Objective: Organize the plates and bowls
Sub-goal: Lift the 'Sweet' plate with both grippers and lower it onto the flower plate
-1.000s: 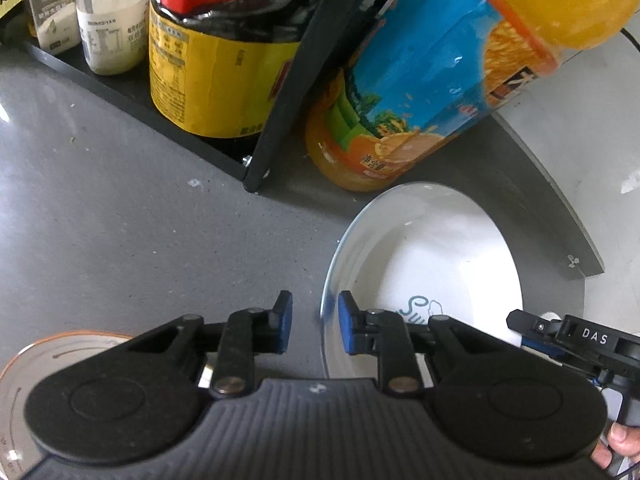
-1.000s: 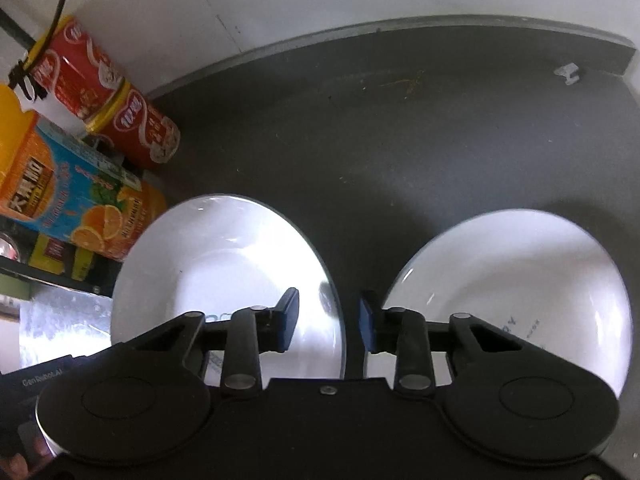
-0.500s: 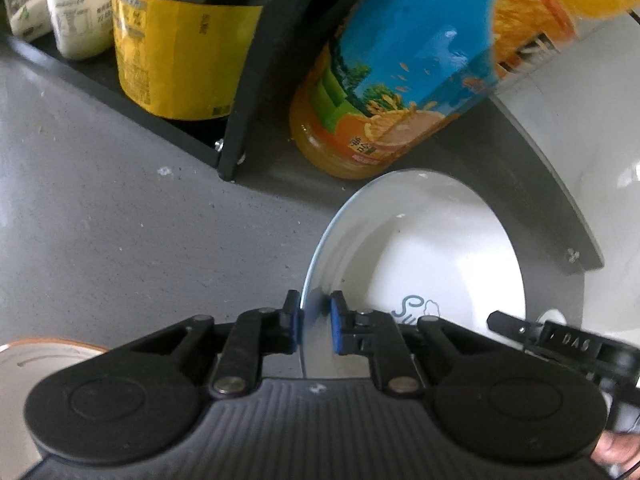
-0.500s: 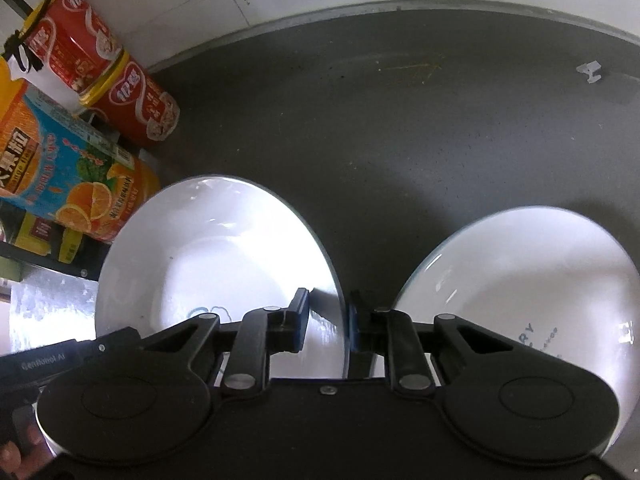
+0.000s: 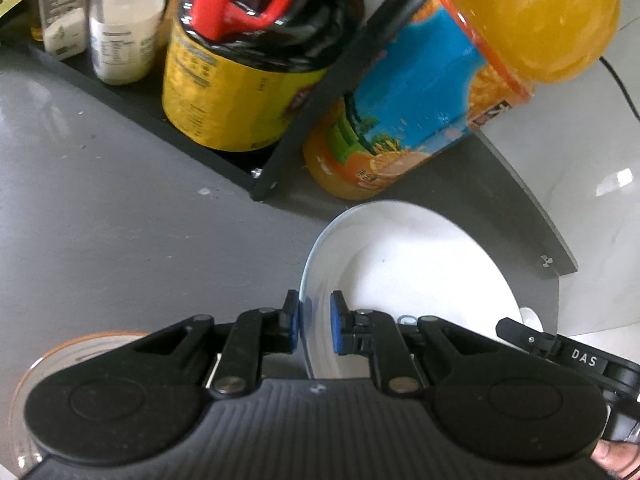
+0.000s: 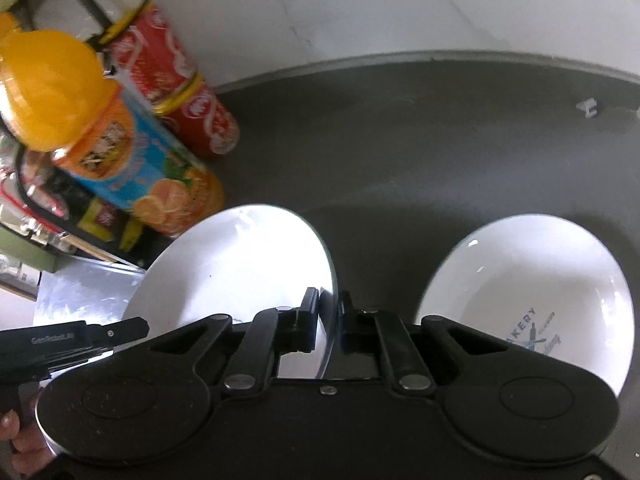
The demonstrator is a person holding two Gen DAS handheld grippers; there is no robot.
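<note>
the left gripper (image 5: 315, 322) straddles the white plate (image 5: 404, 272)'s left rim, jaws narrowly apart, only one pad touching. the right gripper (image 6: 329, 320) pinches the opposite rim tightly. the plate is empty, near the table (image 6: 400, 140)'s back edge; an empty bowl (image 6: 532, 288) sits beside it.

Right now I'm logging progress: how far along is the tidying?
Nothing looks stacked yet. In hand: the right claw clamps the plate by its rim; the left claw straddles the same rim, grip unclear. Left to do: the bowl and the orange-rimmed dish sit apart.
</note>
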